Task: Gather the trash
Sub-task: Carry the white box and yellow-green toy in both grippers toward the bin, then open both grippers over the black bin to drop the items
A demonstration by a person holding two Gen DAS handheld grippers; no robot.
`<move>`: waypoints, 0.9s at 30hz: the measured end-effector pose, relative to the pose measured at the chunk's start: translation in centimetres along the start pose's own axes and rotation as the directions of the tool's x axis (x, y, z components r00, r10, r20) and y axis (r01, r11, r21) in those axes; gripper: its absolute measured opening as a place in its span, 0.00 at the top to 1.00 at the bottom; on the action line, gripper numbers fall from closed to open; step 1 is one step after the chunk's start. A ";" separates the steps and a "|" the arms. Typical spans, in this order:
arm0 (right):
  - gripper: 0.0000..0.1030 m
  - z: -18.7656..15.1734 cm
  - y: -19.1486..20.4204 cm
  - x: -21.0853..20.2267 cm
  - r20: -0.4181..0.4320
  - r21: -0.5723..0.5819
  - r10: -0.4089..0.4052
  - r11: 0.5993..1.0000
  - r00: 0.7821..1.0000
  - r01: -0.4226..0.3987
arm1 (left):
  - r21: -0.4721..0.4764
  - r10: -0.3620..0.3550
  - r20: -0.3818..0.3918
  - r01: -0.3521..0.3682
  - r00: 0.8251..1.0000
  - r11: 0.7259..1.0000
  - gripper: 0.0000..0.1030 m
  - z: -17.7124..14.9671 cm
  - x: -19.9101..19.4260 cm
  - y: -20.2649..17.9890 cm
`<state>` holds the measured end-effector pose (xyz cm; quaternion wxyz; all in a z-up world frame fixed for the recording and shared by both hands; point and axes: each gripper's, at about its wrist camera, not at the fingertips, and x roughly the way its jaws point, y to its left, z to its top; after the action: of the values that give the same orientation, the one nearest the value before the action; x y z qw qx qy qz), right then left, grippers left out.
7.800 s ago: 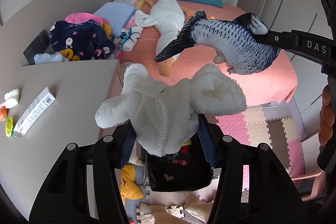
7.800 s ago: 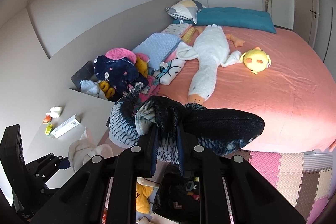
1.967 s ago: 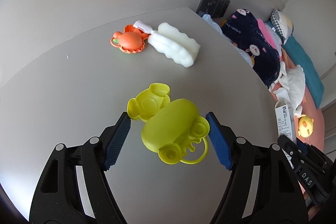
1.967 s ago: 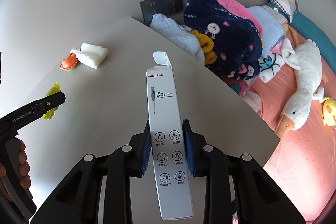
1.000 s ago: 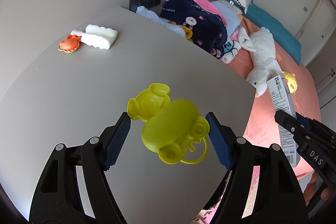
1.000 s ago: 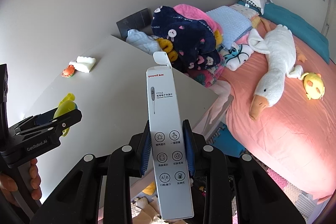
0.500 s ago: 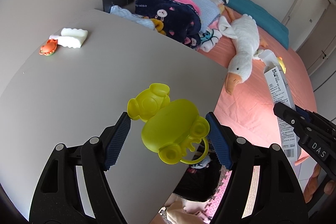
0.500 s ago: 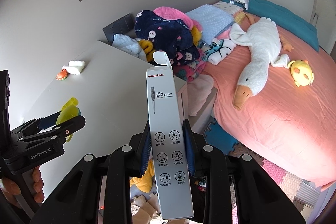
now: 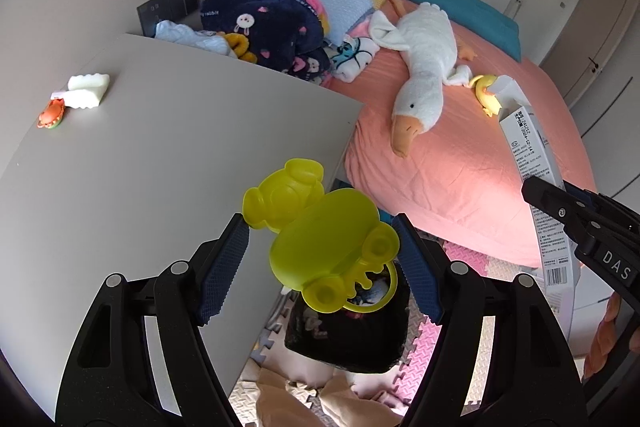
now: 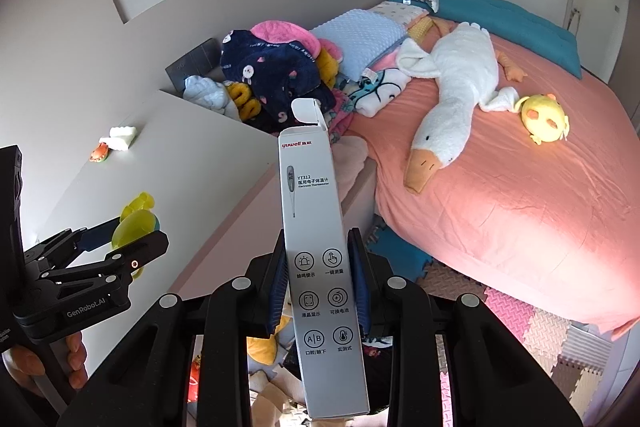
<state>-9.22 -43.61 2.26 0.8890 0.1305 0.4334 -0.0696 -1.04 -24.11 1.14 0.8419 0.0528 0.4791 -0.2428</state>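
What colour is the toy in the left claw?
Translucent yellow-green; the toy shows best in the left wrist view, pinched in the left claw.

On the counter (image 9: 180,147) the sponge (image 9: 86,89) lies far left, touching a small toy (image 9: 51,113). The bed (image 9: 480,163) is right of the counter; on it the goose (image 9: 420,75) lies.

The right gripper (image 10: 322,291) clamps a white thermometer box (image 10: 320,267) upright, top flap open; the left gripper (image 10: 120,239), at lower left, grips a yellow plastic toy (image 10: 134,213) over the grey table (image 10: 192,171); a white goose plush (image 10: 452,95) lies on the pink bed (image 10: 520,195).
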 end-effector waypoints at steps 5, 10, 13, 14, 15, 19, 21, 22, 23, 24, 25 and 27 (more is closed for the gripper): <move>0.71 -0.7 -1.9 -1.0 0.003 0.029 -0.019 0.999 1.000 0.019 | 0.048 -0.022 -0.012 0.022 1.000 0.999 0.31 -0.2 0.3 -2.3; 0.71 -1.3 -3.7 -1.5 -0.001 0.056 -0.037 0.998 0.999 0.037 | 0.098 -0.041 -0.030 0.044 0.999 0.994 0.31 -0.6 0.8 -4.5; 0.71 -1.7 -4.6 -1.8 -0.004 0.070 -0.046 0.996 0.999 0.046 | 0.127 -0.051 -0.040 0.056 0.998 0.990 0.31 -0.9 1.0 -5.8; 0.71 -1.8 -4.8 -1.8 -0.005 0.074 -0.049 0.996 0.999 0.049 | 0.135 -0.054 -0.044 0.060 0.998 0.989 0.31 -1.0 1.1 -6.1; 0.71 -1.8 -5.1 -1.9 -0.007 0.078 -0.051 0.996 0.999 0.051 | 0.145 -0.058 -0.047 0.064 0.997 0.987 0.31 -1.1 1.2 -6.5; 0.71 -2.1 -5.8 -1.9 -0.017 0.089 -0.060 0.994 0.998 0.061 | 0.176 -0.066 -0.063 0.076 0.996 0.981 0.30 -1.4 1.5 -7.7; 0.70 -2.2 -6.0 -1.7 -0.033 0.091 -0.061 0.994 0.998 0.064 | 0.200 -0.070 -0.084 0.086 0.994 0.976 0.30 -1.6 1.8 -8.2; 0.67 -2.2 -6.2 -1.6 -0.040 0.093 -0.067 0.993 0.997 0.071 | 0.215 -0.070 -0.101 0.091 0.992 0.972 0.25 -1.7 2.1 -8.5; 0.50 -2.2 -6.3 -1.5 -0.042 0.098 -0.090 0.991 0.995 0.093 | 0.222 -0.062 -0.111 0.085 0.992 0.971 0.19 -1.8 2.2 -8.6; 0.39 -2.2 -6.6 -1.6 -0.039 0.106 -0.119 0.987 0.992 0.123 | 0.223 -0.045 -0.111 0.069 0.993 0.972 0.06 -1.9 2.4 -8.6; 0.26 -2.3 -6.7 -1.8 -0.026 0.114 -0.139 0.983 0.990 0.141 | 0.224 -0.031 -0.105 0.054 0.994 0.973 0.06 -1.9 2.4 -8.6; 0.24 -2.2 -7.0 -2.2 -0.011 0.121 -0.152 0.981 0.988 0.152 | 0.225 0.004 -0.108 0.021 0.994 0.974 0.06 -1.9 2.7 -8.3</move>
<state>-13.87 -49.59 1.45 0.8711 0.1507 0.4378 -0.1636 -5.23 -31.76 -0.93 0.8024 0.1589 0.4933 -0.2960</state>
